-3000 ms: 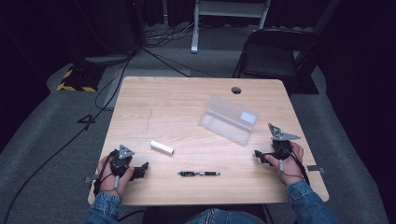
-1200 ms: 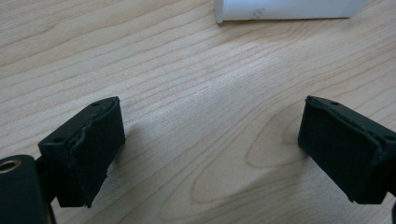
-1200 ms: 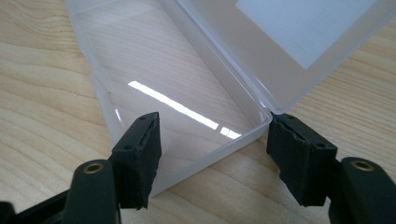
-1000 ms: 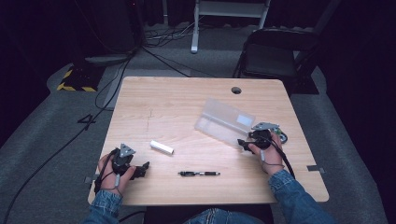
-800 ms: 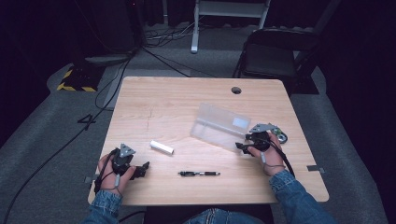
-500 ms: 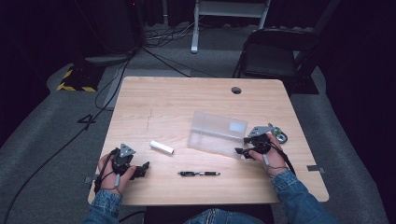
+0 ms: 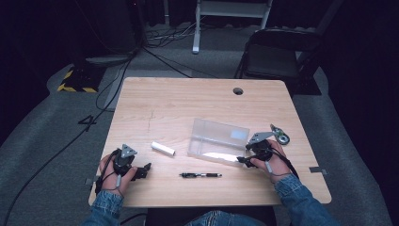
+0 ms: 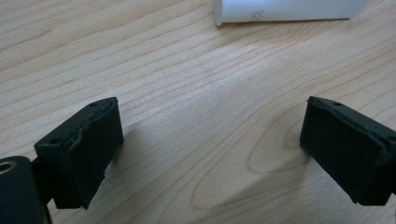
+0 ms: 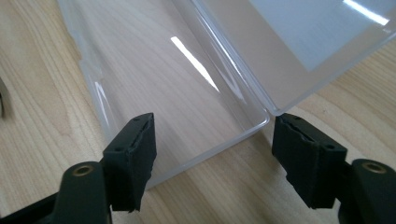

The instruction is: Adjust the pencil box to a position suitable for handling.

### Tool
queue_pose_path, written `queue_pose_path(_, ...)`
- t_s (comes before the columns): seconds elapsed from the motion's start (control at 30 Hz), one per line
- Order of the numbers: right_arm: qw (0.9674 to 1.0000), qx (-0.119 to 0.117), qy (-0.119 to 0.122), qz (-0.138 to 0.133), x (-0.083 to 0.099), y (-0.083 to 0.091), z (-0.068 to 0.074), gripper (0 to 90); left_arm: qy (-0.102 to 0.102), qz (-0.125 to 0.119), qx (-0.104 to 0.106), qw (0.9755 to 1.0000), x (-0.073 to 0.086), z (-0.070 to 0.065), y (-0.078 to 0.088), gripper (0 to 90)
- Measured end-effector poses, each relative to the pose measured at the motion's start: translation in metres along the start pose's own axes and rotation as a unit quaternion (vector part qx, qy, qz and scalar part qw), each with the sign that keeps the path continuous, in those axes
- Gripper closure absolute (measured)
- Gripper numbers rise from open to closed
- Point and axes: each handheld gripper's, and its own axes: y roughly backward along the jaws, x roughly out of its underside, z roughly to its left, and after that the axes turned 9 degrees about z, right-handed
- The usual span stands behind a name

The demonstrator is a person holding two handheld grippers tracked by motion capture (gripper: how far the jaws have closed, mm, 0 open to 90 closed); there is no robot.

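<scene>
A clear plastic box (image 7: 217, 141) lies open on the wooden table (image 7: 179, 103), right of centre. My right gripper (image 7: 242, 160) is at its near right end. In the right gripper view the box's (image 9: 187, 93) end corner sits between the jaws of the right gripper (image 9: 212, 158). These jaws have just been opening; the right pad stands clear of the wall. A white cylinder (image 7: 163, 149) and a black pen (image 7: 200, 175) lie left of the box. My left gripper (image 7: 143, 170) rests at the front left, open and empty. In its own view the left gripper (image 8: 210, 154) faces the white cylinder (image 8: 285, 9).
A small grey metal piece (image 7: 281, 136) lies just beyond the right hand. A round cable hole (image 7: 238, 91) is at the table's far edge. A dark chair (image 7: 277, 56) stands behind the table on the right, and cables run over the floor to the left.
The right hand came in from the table's right side to the box and drew it left and nearer the front edge. Its jaws now stand wider. The left hand has not moved.
</scene>
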Motion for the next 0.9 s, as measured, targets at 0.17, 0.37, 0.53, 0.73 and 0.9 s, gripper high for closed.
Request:
queue_pose_path(0.17, 0.9999, 0.0, -0.007, -0.009, 0.0, 0.003, 0.0, 28.7, 0.0, 0.0, 0.003, 1.0, -0.001, 0.0, -0.001, 5.9)
queue_pose_path(0.37, 0.9993, 0.002, -0.02, -0.03, 0.002, 0.014, -0.003, 27.9, -0.001, 0.002, 0.004, 1.0, -0.003, 0.0, -0.002, 5.2)
queue_pose_path(0.53, 0.9991, 0.006, -0.026, -0.033, 0.002, 0.022, -0.002, 28.5, -0.003, 0.003, 0.002, 1.0, -0.004, 0.0, -0.003, 4.9)
queue_pose_path(0.73, 0.9982, 0.008, -0.028, -0.052, -0.002, 0.041, 0.004, 30.0, -0.004, 0.004, 0.005, 1.0, -0.005, 0.001, -0.003, 4.8)
queue_pose_path(0.9, 0.9978, 0.003, -0.02, -0.064, -0.007, 0.051, 0.014, 30.5, -0.006, 0.003, 0.003, 1.0, -0.005, 0.001, -0.003, 4.8)
